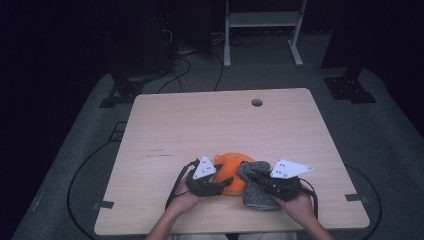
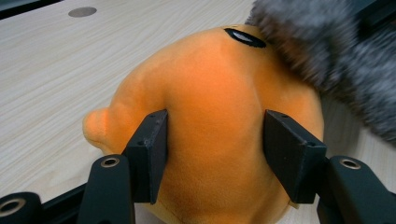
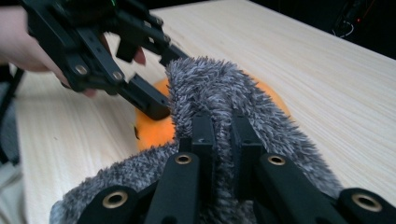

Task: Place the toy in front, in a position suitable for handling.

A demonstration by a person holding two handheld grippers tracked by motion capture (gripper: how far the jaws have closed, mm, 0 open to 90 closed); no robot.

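Orange plush toy (image 2: 219, 126) lies near the tabletop's (image 1: 220, 125) front edge, pinned between the left gripper's (image 2: 215, 154) spread jaws (likely steadying it) while the right gripper (image 3: 222, 144) pinches grey fuzzy fabric (image 3: 224, 88) over it.

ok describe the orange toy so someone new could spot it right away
On the wooden table, look at the near edge, between the person's two grippers. The orange toy lies there, smooth and rounded, gripped by the left gripper. The grey fuzzy cloth against it is shaggy and dull.

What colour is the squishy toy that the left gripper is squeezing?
Orange. The plush toy shows best in the left gripper view.
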